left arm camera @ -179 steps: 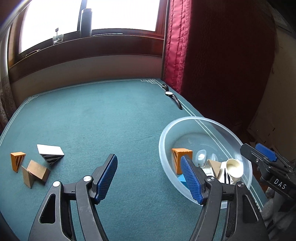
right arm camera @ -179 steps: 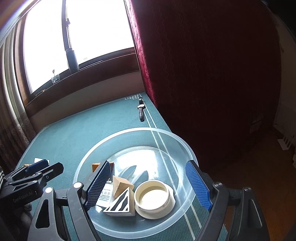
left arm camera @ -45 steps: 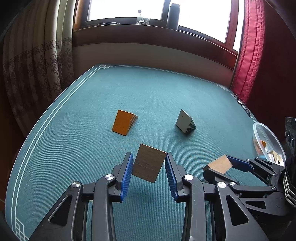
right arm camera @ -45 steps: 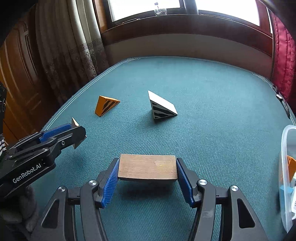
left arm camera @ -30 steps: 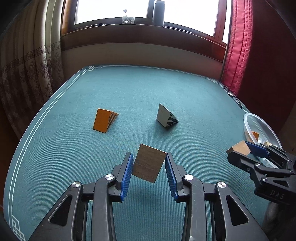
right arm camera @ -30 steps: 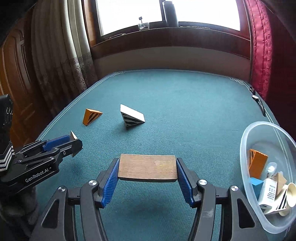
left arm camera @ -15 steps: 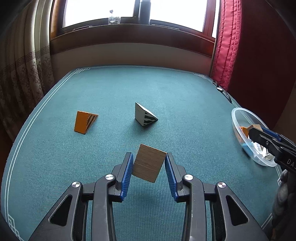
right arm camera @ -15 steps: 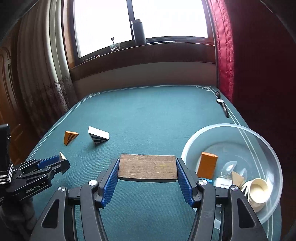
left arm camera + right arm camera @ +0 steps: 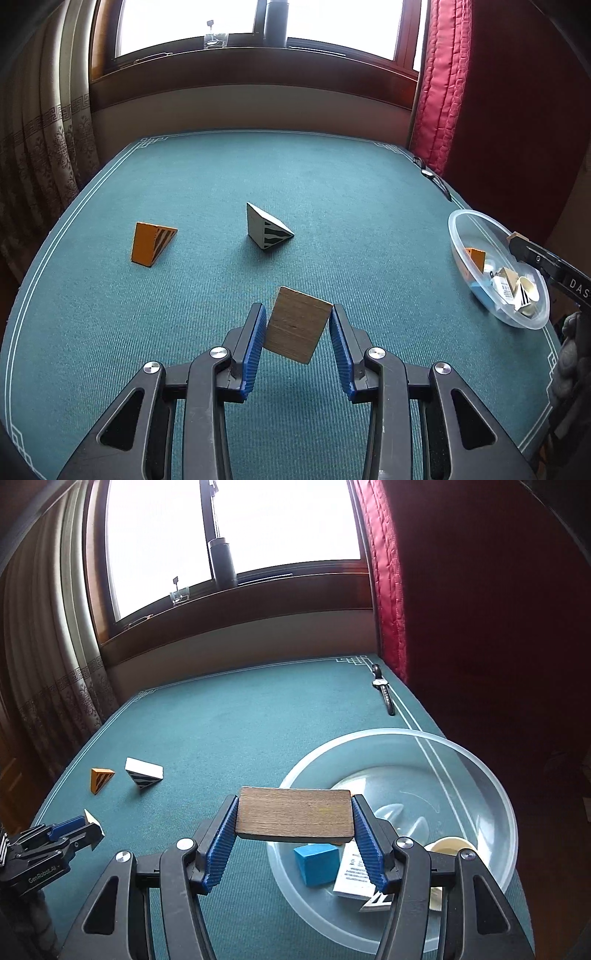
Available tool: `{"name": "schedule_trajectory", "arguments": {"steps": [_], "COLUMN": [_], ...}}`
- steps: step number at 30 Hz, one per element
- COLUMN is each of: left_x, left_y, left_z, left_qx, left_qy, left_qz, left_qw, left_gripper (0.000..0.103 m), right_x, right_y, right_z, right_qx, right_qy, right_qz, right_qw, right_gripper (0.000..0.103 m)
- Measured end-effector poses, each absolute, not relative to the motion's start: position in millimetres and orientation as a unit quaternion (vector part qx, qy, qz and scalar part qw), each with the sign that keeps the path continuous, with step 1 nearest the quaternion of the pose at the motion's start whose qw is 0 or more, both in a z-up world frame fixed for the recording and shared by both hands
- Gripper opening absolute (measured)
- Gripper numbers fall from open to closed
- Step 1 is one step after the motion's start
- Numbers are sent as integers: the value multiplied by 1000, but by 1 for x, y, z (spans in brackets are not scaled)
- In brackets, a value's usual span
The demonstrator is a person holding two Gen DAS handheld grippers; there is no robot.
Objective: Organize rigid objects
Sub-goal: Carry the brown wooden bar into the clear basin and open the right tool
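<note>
We find the wooden block [image 9: 294,819] clamped flat between the pads of the right gripper [image 9: 294,843], jaws standing about half apart and pressing on the block's two short ends. It hangs clear of the cloth, above the near rim of the clear plastic bowl [image 9: 491,786], which sits at the right edge of the green table [image 9: 229,738]. The bowl already holds a blue cube [image 9: 317,864], a white printed box [image 9: 351,873], a cream cup [image 9: 448,845] and other pieces we cannot make out behind the jaws.

The left gripper [image 9: 297,339] has its jaws nearly closed on a second wooden wedge [image 9: 297,325], held tilted and off the surface, well apart from the bowl [image 9: 469,221], which shows at the right of that view. Still lying on the cloth are an orange striped wedge [image 9: 149,242] and a white striped wedge [image 9: 267,230], near each other at mid-table. A wristwatch [image 9: 382,690] rests by the far right border (not, in our judgement, part of the sorting).

We judge the step in hand to be the delivery of the right-hand block into the bowl. The next move calls for carrying it further over the basin, lowering it and parting the jaws; the left wedge would follow. Two pieces then remain to collect.
</note>
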State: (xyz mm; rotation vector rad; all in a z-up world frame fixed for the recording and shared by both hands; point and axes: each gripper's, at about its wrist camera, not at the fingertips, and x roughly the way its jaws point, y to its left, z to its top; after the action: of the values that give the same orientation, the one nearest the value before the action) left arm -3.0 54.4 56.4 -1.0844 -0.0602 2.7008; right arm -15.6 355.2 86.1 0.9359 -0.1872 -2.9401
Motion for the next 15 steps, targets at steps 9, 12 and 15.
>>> {"name": "schedule_trajectory", "arguments": {"steps": [9,12,15], "left_x": [-2,-1,0], "left_y": [60,63,66], "left_z": [56,56,57], "left_qx": [-371,-371,-372], "left_qy": [-18,-17,-15], "left_qz": [921,920,919], "left_qw": [121,123,127], "left_gripper": [36,36,36], "right_x": [-16,-18,-18], "right_y": [376,383,390], "right_z": [83,80,79], "right_qx": [302,305,307], "right_qy": [-70,-77,-90], "right_qz": [-951,-949,-947], "right_qw": [-3,-10,-17], "right_gripper": [63,63,80]}}
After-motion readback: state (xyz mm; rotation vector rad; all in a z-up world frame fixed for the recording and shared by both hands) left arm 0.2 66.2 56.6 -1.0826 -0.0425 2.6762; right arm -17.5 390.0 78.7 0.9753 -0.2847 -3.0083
